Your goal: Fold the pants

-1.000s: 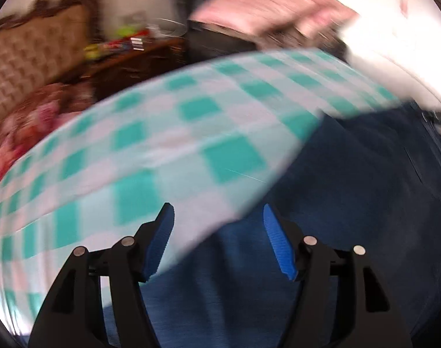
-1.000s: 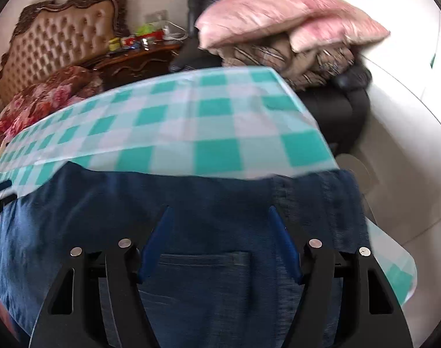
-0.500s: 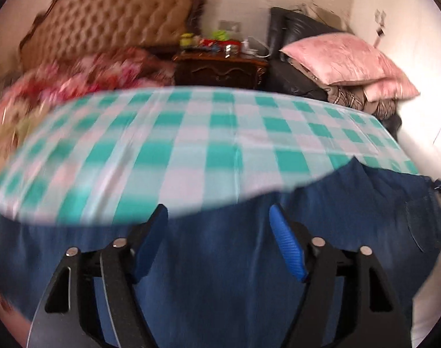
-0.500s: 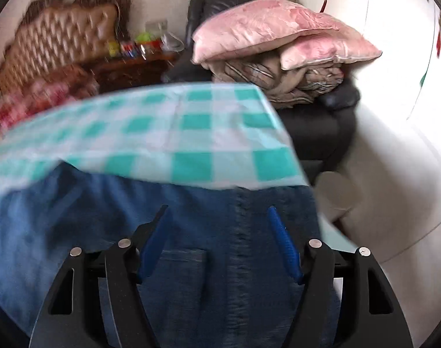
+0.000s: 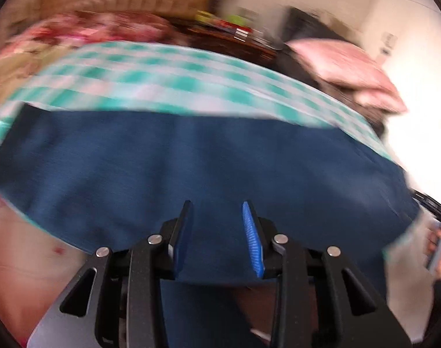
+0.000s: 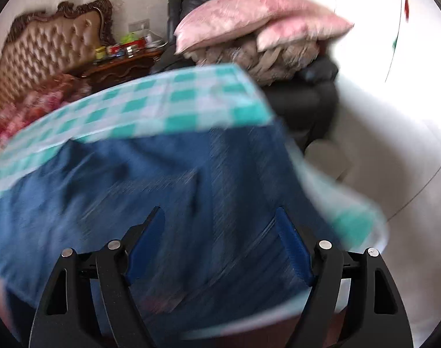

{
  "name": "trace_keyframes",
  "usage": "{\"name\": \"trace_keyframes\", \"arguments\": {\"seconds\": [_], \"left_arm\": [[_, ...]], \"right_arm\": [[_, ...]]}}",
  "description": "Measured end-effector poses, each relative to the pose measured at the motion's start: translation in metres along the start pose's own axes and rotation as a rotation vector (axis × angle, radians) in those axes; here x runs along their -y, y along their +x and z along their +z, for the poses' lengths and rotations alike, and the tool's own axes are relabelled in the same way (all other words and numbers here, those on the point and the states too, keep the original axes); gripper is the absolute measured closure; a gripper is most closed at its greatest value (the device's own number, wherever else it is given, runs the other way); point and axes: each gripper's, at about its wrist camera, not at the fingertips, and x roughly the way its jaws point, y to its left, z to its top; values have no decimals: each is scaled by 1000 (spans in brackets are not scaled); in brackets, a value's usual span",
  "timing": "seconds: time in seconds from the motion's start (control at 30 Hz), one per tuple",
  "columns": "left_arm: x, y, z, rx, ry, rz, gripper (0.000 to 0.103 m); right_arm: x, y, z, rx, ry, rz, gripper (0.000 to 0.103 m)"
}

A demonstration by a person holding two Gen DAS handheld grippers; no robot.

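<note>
Dark blue denim pants (image 5: 197, 162) lie spread across the near edge of a table under a green-and-white checked cloth (image 5: 168, 81). My left gripper (image 5: 217, 217) is open, its blue pads narrower apart than before, low over the near hem of the pants. My right gripper (image 6: 219, 223) is open wide over the waist end of the pants (image 6: 168, 179), near the table's right corner (image 6: 249, 116). Neither gripper holds fabric. Both views are blurred by motion.
A tufted headboard (image 6: 46, 49) and floral bedding (image 6: 26, 107) lie far left. A dark nightstand with small items (image 6: 124, 55) stands behind the table. A black armchair with pink pillows (image 6: 258, 20) stands at the back right. White floor (image 6: 379, 150) lies right.
My left gripper has swung and pulled back toward the near edge, and its jaws have narrowed. My right gripper has shifted right toward the waist end. The pants stay flat.
</note>
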Motion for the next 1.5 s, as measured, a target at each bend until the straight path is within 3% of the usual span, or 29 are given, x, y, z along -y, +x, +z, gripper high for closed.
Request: {"name": "trace_keyframes", "arguments": {"seconds": [0.07, 0.1, 0.17, 0.33, 0.47, 0.63, 0.8, 0.9, 0.97, 1.0, 1.03, 1.07, 1.13, 1.23, 1.43, 1.5], "left_arm": [[20, 8, -11, -20, 54, -29, 68], [29, 14, -15, -31, 81, -25, 68], [41, 23, -18, -45, 119, 6, 68], [60, 22, -14, -18, 130, -48, 68], [106, 36, 6, -25, 189, -174, 68], [215, 68, 55, -24, 361, -363, 66], [353, 146, 93, -145, 583, -410, 63], [422, 191, 97, -205, 764, -446, 55], [450, 221, 101, -285, 791, -508, 51], [462, 234, 102, -296, 828, -492, 49], [466, 242, 101, -313, 856, -478, 49], [472, 256, 100, -341, 882, -452, 50], [475, 270, 98, -376, 911, -429, 64], [476, 275, 99, -385, 920, -441, 72], [474, 281, 101, -383, 925, -438, 75], [474, 278, 100, -368, 921, -433, 71]], "right_arm": [[-10, 9, -14, -58, -53, -64, 31], [-13, 10, -22, -70, -68, -86, 38], [-15, 4, -24, -82, -72, -79, 40], [-12, -9, -27, -104, -114, -141, 36], [2, -13, -30, -125, -84, -132, 36], [49, -18, -12, -44, 120, -175, 36], [95, -9, -7, -20, 248, -225, 36], [113, 0, -9, -35, 293, -170, 37], [113, 4, -9, -43, 277, -125, 49], [111, 5, -9, -46, 264, -104, 59], [108, 6, -8, -48, 254, -92, 70], [103, 6, -7, -50, 238, -99, 70], [96, 7, -5, -52, 194, -120, 72], [97, 5, -5, -63, 208, -114, 74], [88, 5, -5, -60, 185, -168, 74], [87, 5, -7, -57, 183, -177, 74]]}}
